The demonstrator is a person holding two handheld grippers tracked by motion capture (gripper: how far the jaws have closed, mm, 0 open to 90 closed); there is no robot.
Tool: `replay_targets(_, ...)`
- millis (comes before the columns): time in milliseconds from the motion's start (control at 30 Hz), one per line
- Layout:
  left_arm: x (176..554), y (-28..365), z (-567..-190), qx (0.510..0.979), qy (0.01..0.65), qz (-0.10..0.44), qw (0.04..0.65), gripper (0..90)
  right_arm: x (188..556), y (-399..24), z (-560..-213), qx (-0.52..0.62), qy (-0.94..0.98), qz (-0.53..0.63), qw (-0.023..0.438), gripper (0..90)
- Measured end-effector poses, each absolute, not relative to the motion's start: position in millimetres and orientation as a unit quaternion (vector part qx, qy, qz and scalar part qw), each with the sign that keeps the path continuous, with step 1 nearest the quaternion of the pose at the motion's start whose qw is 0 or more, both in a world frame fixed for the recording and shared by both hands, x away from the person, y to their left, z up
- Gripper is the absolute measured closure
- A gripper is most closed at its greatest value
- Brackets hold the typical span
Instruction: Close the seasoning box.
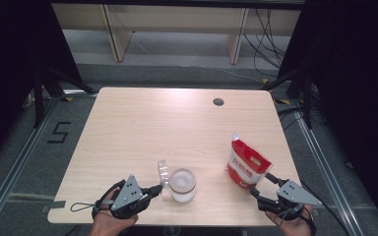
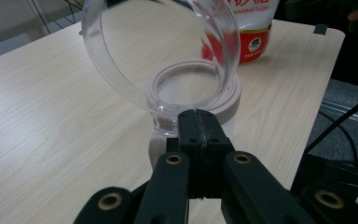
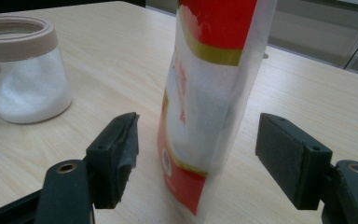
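A clear jar (image 1: 182, 186) with a beige rim holds white granules near the table's front edge. Its clear domed lid (image 1: 163, 173) stands tipped up at the jar's left side. My left gripper (image 1: 158, 188) is shut on the lid's small tab (image 2: 164, 122), with the dome (image 2: 161, 51) rising above the jar rim (image 2: 230, 95). A red and white sugar bag (image 1: 246, 164) stands upright to the right. My right gripper (image 1: 261, 184) is open, with the bag (image 3: 209, 93) between its pads (image 3: 289, 154) and a gap on both sides. The jar (image 3: 23, 70) stands farther off in the right gripper view.
The wooden table (image 1: 177, 123) has a round cable hole (image 1: 218, 102) at the back right. Its right edge (image 2: 326, 60) lies close behind the bag. Black frame legs and cables stand on the floor on both sides.
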State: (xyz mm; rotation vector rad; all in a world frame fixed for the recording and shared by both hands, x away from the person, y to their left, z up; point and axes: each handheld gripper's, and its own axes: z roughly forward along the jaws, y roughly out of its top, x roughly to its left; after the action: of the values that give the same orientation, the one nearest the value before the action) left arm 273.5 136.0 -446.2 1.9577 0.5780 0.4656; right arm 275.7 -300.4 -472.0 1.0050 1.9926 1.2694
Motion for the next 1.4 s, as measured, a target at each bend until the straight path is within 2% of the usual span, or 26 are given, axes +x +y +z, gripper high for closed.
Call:
replay_targets(300, 271, 130, -447, 0.810, 0.245, 0.183, 0.500, 87.6, 278, -302, -472, 0.358, 0.746, 0.477, 0.295, 31.1)
replay_targets(467, 273, 133, -447, 0.808, 0.247, 0.174, 0.506, 82.1, 278, -301, -472, 0.363, 0.747, 0.478, 0.286, 31.2)
replay_targets(567, 274, 135, -446, 0.810, 0.242, 0.171, 0.506, 75.3, 278, -301, -472, 0.362, 0.747, 0.479, 0.285, 31.2)
replay_targets(700, 272, 139, -446, 0.805, 0.255, 0.172, 0.507, 61.5, 277, -301, -472, 0.364, 0.748, 0.477, 0.285, 31.2)
replay_targets(767, 272, 141, -447, 0.802, 0.259, 0.170, 0.510, 50.6, 277, -301, -472, 0.363, 0.747, 0.478, 0.287, 31.0)
replay_targets(933, 272, 146, -451, 0.802, 0.275, 0.172, 0.501, 36.0, 276, -301, -471, 0.368, 0.746, 0.478, 0.280, 29.7)
replay_targets(1100, 270, 150, -459, 0.804, 0.288, 0.170, 0.492, 30.8, 276, -302, -471, 0.368, 0.747, 0.478, 0.277, 27.9)
replay_targets(1133, 271, 152, -460, 0.806, 0.280, 0.174, 0.491, 30.8, 278, -302, -471, 0.363, 0.742, 0.482, 0.292, 27.7)
replay_targets(1400, 266, 165, -465, 0.797, 0.306, 0.176, 0.490, 20.7, 273, -302, -471, 0.377, 0.741, 0.481, 0.277, 26.6)
